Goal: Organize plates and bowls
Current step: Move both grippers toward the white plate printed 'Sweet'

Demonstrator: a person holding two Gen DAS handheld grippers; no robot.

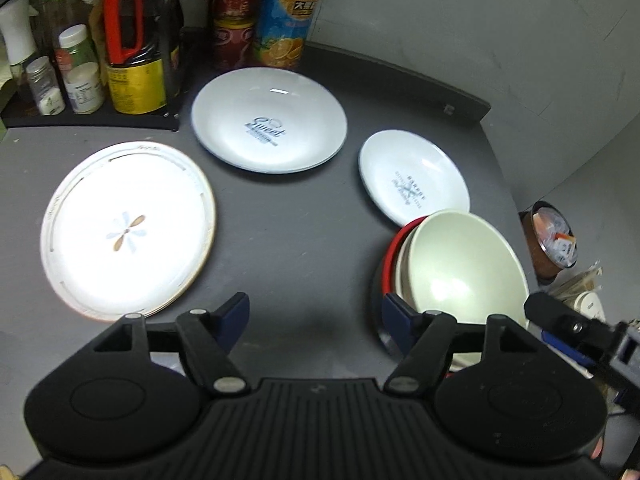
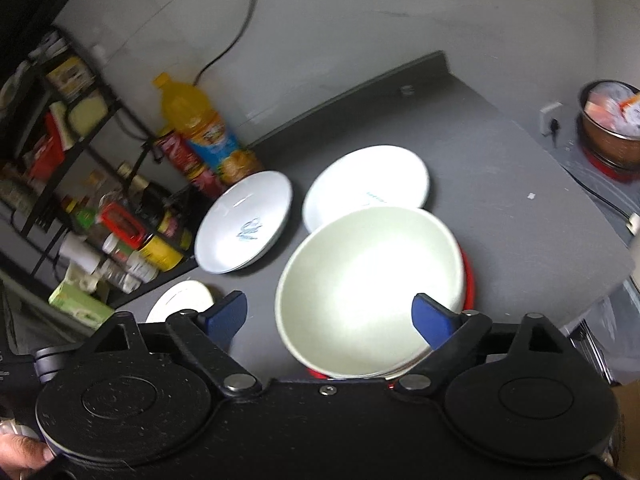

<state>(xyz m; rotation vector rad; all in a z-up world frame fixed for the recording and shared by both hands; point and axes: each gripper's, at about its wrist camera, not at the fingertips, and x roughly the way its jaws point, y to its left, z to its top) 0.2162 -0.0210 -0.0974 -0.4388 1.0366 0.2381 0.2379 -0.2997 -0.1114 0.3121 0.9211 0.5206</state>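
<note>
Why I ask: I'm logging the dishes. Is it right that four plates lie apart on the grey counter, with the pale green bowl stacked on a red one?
Not quite: three plates, not four. The left wrist view shows the flower plate, the Sweet plate and the smaller plate lying apart on the grey counter. The pale green bowl does sit stacked on a red one.

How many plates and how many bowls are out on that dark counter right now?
Plates: 3, the flower plate, the big "Sweet" plate and the small printed plate.
Bowls: at least 2, a pale green bowl nested in a red bowl; there may be a further one between them, but that is hard to tell.
Total: at least 5 dishes.
</note>
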